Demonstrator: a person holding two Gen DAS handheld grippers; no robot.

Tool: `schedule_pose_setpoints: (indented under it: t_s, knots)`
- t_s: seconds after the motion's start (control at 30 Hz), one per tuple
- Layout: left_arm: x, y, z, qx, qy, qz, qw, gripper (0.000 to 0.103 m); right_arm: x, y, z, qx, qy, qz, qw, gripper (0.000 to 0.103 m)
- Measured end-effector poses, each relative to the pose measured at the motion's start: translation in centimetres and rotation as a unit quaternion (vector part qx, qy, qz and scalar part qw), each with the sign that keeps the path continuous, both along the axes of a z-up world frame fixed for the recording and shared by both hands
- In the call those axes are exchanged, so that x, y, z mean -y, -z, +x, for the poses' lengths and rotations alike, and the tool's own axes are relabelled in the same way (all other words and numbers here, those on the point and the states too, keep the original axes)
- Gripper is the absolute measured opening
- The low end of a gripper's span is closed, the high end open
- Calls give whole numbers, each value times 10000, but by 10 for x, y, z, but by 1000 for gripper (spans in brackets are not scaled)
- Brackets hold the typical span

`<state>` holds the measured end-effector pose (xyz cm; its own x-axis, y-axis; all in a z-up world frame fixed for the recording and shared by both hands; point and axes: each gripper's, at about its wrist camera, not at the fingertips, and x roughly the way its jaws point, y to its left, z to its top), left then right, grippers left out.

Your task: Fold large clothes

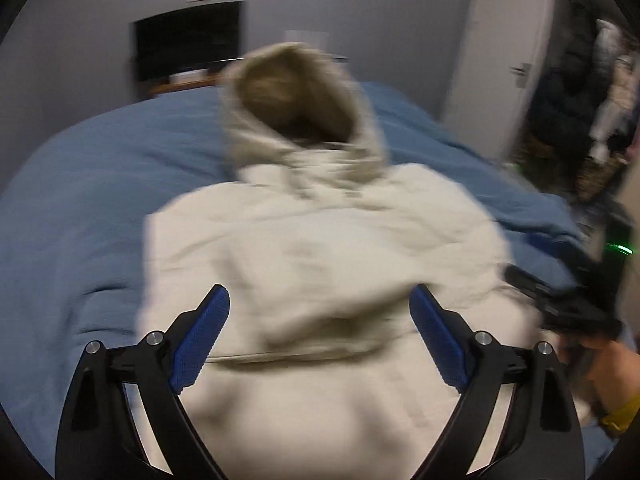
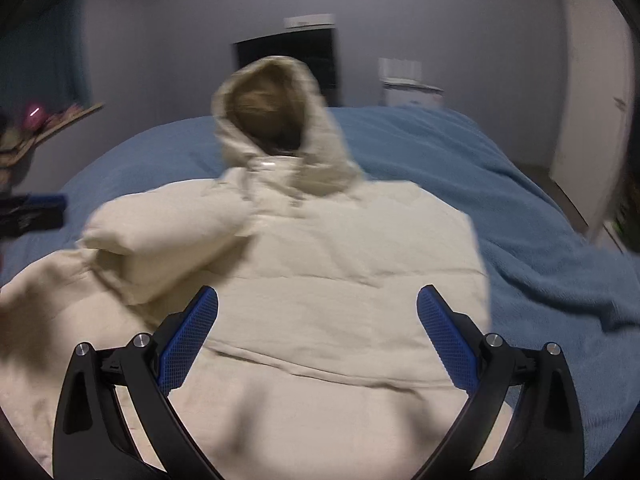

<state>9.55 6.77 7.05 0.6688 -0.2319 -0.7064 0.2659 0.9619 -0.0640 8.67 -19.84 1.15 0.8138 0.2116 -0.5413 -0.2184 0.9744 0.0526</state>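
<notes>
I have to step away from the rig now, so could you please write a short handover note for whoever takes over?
Left gripper: jaws wide open over the jacket, nothing held.
Right gripper: open too, nothing between the pads.
The cream hooded jacket lies flat on the blue blanket on the bed, hood at the far end, hem nearest you.
Done: one sleeve is folded in across the body, on the left in the right wrist view.
Left: the other side looks tucked in, but blur makes this uncertain; check it, then fold the hood and body.
</notes>
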Motion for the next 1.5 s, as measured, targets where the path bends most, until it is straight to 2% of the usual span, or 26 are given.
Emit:
schedule_pose_setpoints:
  t_s: [0.13, 0.23, 0.37, 0.53, 0.6, 0.63, 0.67, 0.7, 0.77, 0.83, 0.93, 1.07, 1.23, 1.33, 1.5]
  knots:
    - [-49, 4, 19, -142, -854, 1, 9962, 88, -64, -21, -6, 256, -658, -658, 9953, 96]
    - [-71, 12, 34, -271, -1229, 88, 9920, 88, -111, -26, -9, 441, -1027, -1255, 9858, 95]
    - [-82, 32, 53, -612, -1400, 108, 9882, 88, -161, -14, -3, 373, -1420, -1732, 9739, 95]
    - [-75, 59, 63, -939, -1365, 352, 9856, 87, -186, 18, 14, -9, -1491, -2049, 9674, 94]
    - [-74, 64, 64, -1024, -1325, 375, 9852, 86, -186, 28, 20, -60, -1429, -2102, 9671, 83]
    - [-74, 64, 64, -1021, -1327, 373, 9852, 86, -182, 31, 23, -74, -1365, -2108, 9679, 71]
    - [-74, 64, 64, -1016, -1318, 379, 9853, 86, -178, 33, 25, -69, -1286, -2097, 9692, 64]
    - [-74, 63, 64, -1015, -1312, 388, 9854, 86, -173, 32, 25, -63, -1291, -1988, 9715, 62]
    - [-73, 63, 63, -1010, -1288, 426, 9856, 86, -166, 29, 25, 9, -1301, -1843, 9742, 47]
    - [-72, 64, 64, -1011, -1273, 466, 9856, 86, -160, 23, 21, 143, -1256, -1780, 9759, 38]
    - [-69, 63, 63, -996, -1250, 537, 9857, 86, -146, 9, 18, 285, -1115, -1562, 9810, 30]
    - [-68, 63, 63, -977, -1240, 588, 9857, 86, -118, -9, 17, 393, -783, -1184, 9891, 28]
    - [-68, 63, 63, -979, -1233, 595, 9857, 86, -69, -22, 26, 287, -241, -694, 9969, 28]
    - [-67, 62, 63, -967, -1220, 624, 9858, 86, -35, -20, 31, 44, 116, -361, 9993, 28]
    - [-66, 63, 64, -986, -1200, 653, 9857, 86, 19, 10, 47, -792, 571, 622, 9933, 28]
